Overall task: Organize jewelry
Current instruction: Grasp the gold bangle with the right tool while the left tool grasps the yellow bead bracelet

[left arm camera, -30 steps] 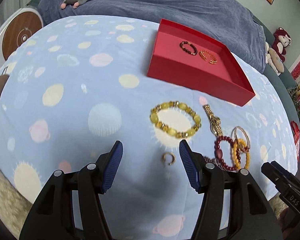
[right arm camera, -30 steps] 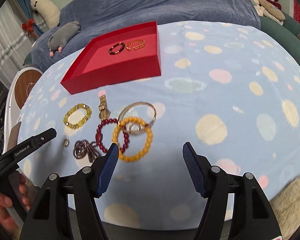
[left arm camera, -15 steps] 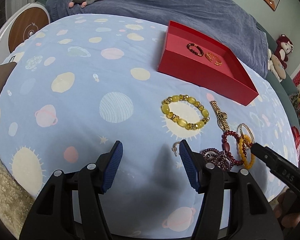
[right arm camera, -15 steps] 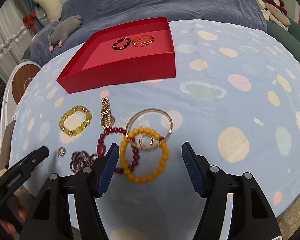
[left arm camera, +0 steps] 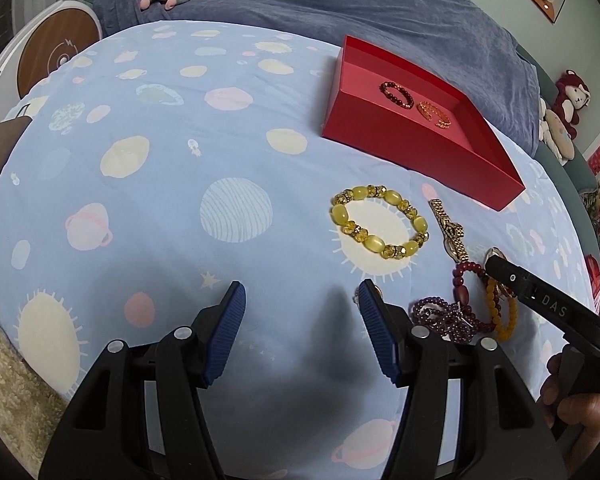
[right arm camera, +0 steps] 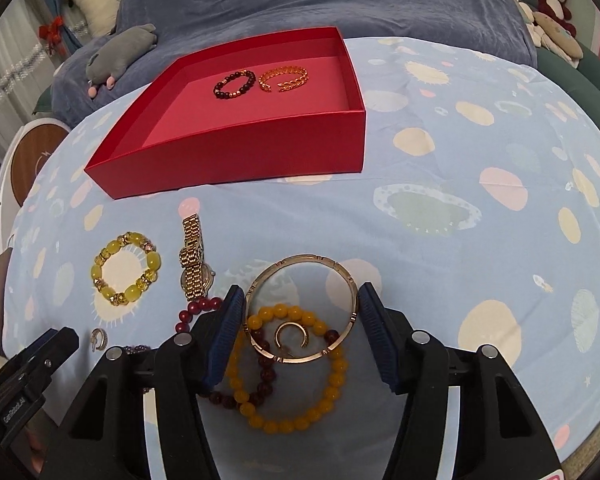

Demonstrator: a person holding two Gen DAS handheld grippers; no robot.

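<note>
I am lowering my spread right gripper (right arm camera: 300, 330) around the gold bangle (right arm camera: 302, 312); pinching only its rim avoids dragging the orange bracelet (right arm camera: 292, 368). Left gripper (left arm camera: 300, 328) hangs spread

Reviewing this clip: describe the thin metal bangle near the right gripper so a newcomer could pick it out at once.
Start at the red tray on the planet-print bedspread, then come down to the tangle of jewelry on its near side. The bangle lies between the open right gripper's fingers, overlapping an orange bead bracelet. Unlike the beaded neighbours, it is a thin, smooth rose-gold hoop enclosing a small open ring.
</note>
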